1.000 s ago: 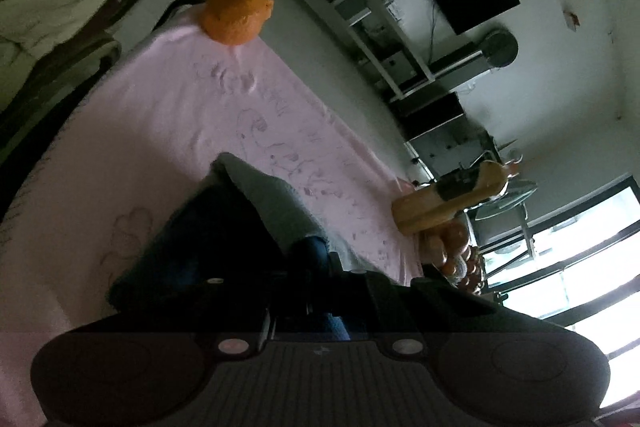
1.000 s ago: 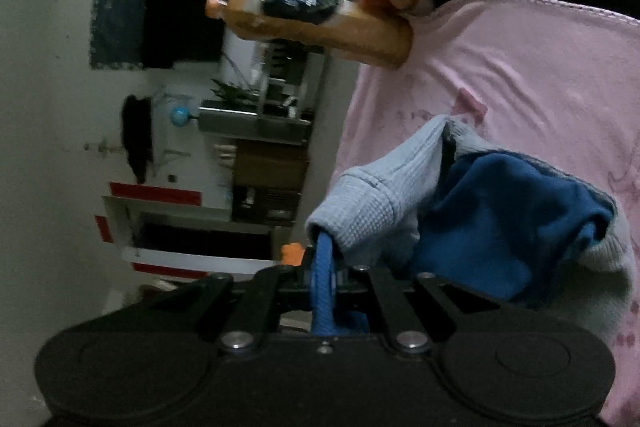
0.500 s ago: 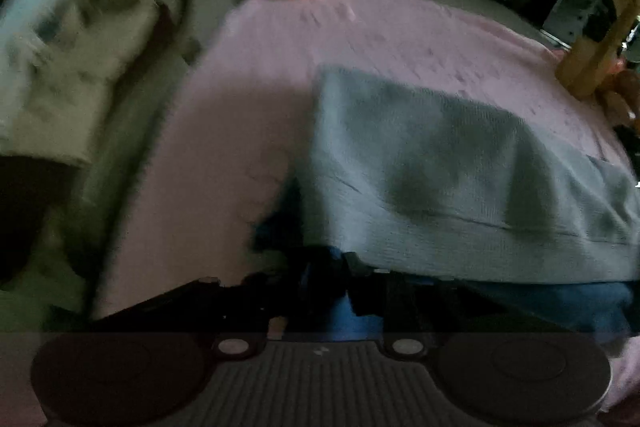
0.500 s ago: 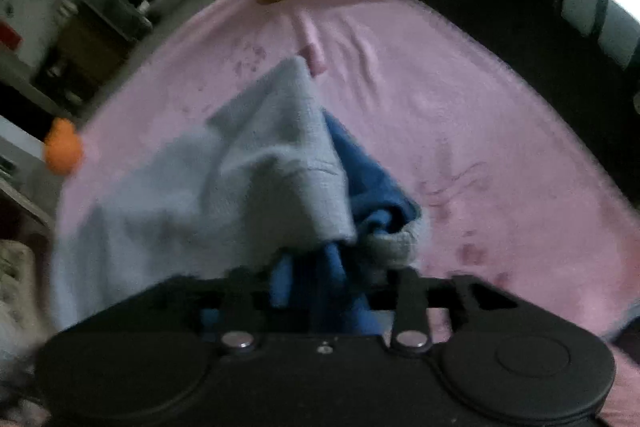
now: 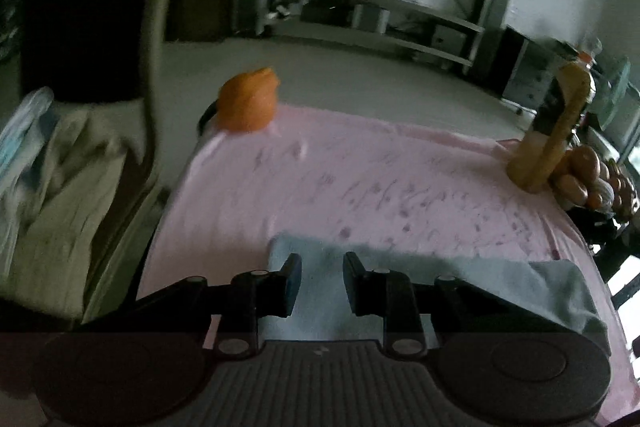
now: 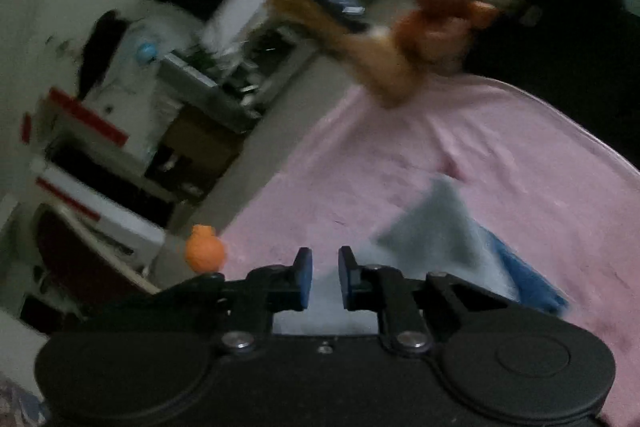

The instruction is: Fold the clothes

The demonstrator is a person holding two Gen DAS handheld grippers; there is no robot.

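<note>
A grey garment with a blue inner layer (image 5: 492,283) lies folded flat on the pink cloth (image 5: 360,171) that covers the table. My left gripper (image 5: 318,277) is open just above the garment's left part, holding nothing. In the right wrist view the same garment (image 6: 436,231) lies ahead and to the right, with its blue layer (image 6: 528,279) showing along the right edge. My right gripper (image 6: 325,273) is open and empty over the garment's near edge. This view is blurred.
An orange fruit (image 5: 249,99) sits at the table's far left corner and also shows in the right wrist view (image 6: 205,254). An orange drink bottle (image 5: 556,131) and a pile of fruit (image 5: 588,179) stand at the far right. A chair with beige clothes (image 5: 60,187) stands to the left.
Both grippers were shut on the garment and carried it; now both have opened and let go, and the garment lies flat on the pink cloth. Both cameras have swung level.
</note>
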